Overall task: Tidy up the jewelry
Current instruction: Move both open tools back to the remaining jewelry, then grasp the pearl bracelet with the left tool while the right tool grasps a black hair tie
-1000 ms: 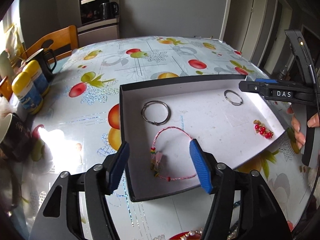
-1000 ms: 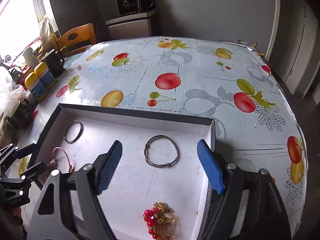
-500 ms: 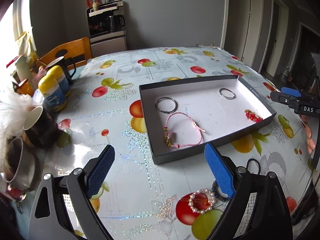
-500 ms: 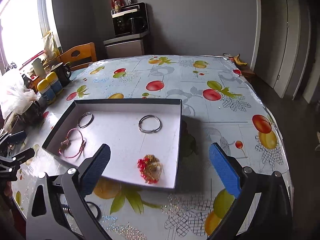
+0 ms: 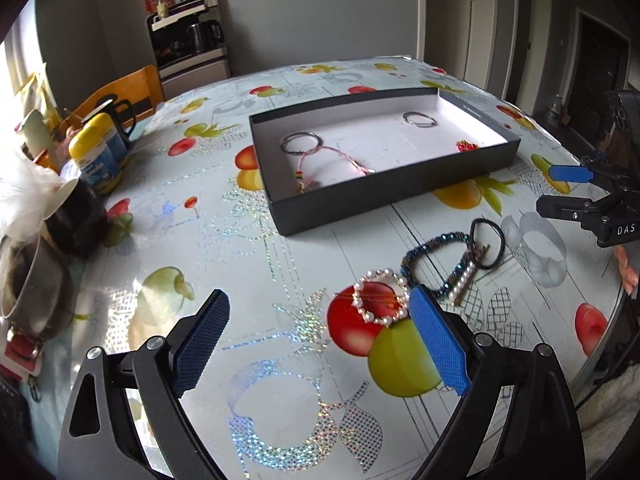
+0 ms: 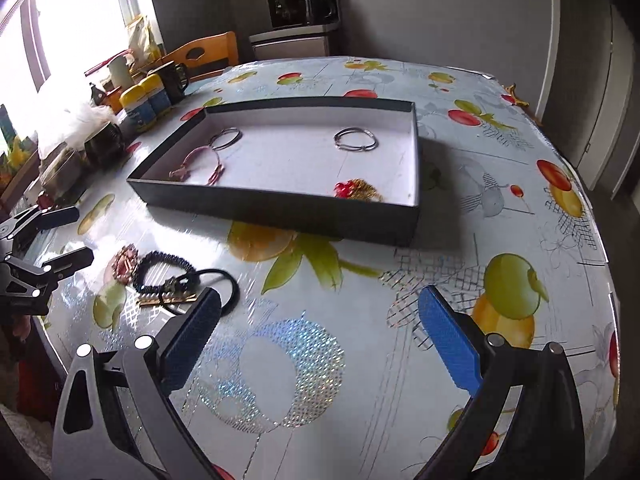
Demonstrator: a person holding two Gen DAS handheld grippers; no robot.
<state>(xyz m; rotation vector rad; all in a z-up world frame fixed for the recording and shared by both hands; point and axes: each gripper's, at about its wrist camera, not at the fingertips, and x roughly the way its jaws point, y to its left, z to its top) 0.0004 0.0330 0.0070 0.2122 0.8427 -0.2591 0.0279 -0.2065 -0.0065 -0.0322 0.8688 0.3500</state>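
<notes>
Both tools gape, holding nothing | left tool (image 5: 316,344) hovers just short of the pearl bracelet (image 5: 380,298) on the tabletop (image 5: 260,264), nearer than the right tool (image 6: 320,340) | black tray (image 5: 396,184) lies beyond it, farther up the tabletop | likely next: pearl bracelet into tray

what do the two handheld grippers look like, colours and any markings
Both are the same build: black angular frames with triangular cut-outs and silver round bolt heads at the joints. Each finger of the left gripper and the right gripper carries a flat, textured blue pad. Seen from the left wrist camera, the right gripper's black body bears white letters "DAS". No cables or sleeves are visible.
</notes>
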